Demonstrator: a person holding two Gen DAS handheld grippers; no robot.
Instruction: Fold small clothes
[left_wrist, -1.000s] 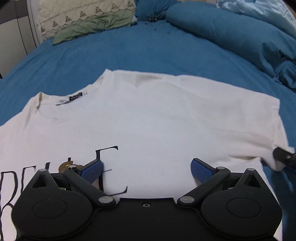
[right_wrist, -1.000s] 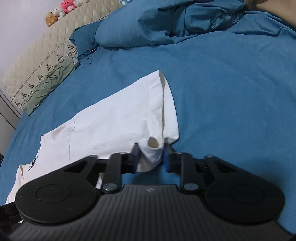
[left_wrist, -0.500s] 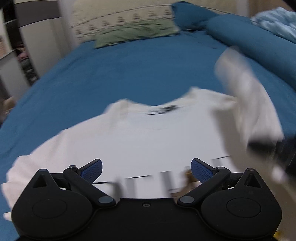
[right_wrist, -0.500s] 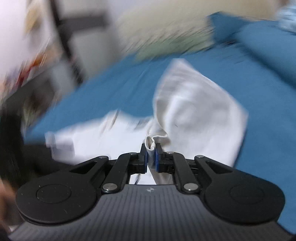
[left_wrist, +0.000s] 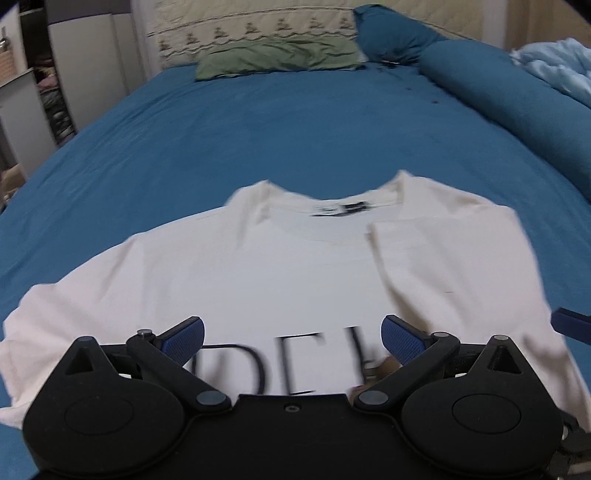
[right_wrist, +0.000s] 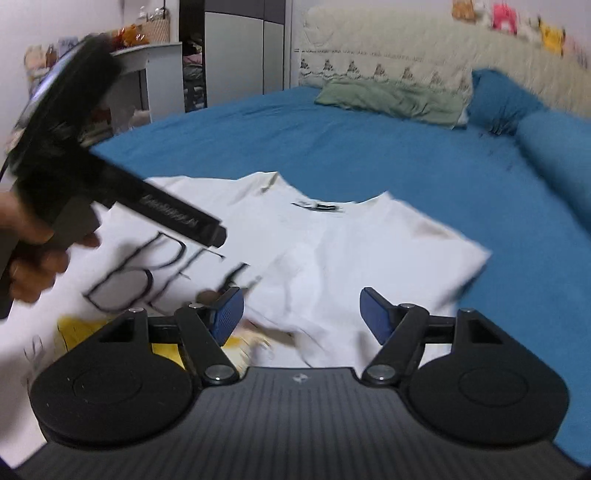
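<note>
white t-shirt (left_wrist: 280, 273) lies front up on the blue bedsheet (left_wrist: 229, 133), collar and black neck label (left_wrist: 340, 209) toward 12 o'clock, black print letters near the bottom of the left wrist view. the shirt's right side is folded in: a flap (left_wrist: 450, 266) lies over the body at about 2 o'clock in the left view, edge running down from beside the collar. the opposite sleeve (left_wrist: 51, 317) at 9 o'clock is spread flat, not folded.

left gripper (left_wrist: 291, 336) hangs over the lower chest, jaws wide apart, nothing between them. right gripper (right_wrist: 301, 314) is also spread apart and empty, over the folded side; a bit of its blue pad shows at 3 o'clock in the left view. in the right view the left tool's body and the hand (right_wrist: 26, 254) holding it show at 9 o'clock. both views motion-blurred.

step, my read: first side fold is laid and let go, second side is due. next move likely calls for the left gripper to drop to the flat sleeve or shoulder edge at 9 o'clock, pinch one clean layer, carry it across toward 3 o'clock to meet the laid flap. risk: dragging the whole shirt and loosening the first fold.
</note>
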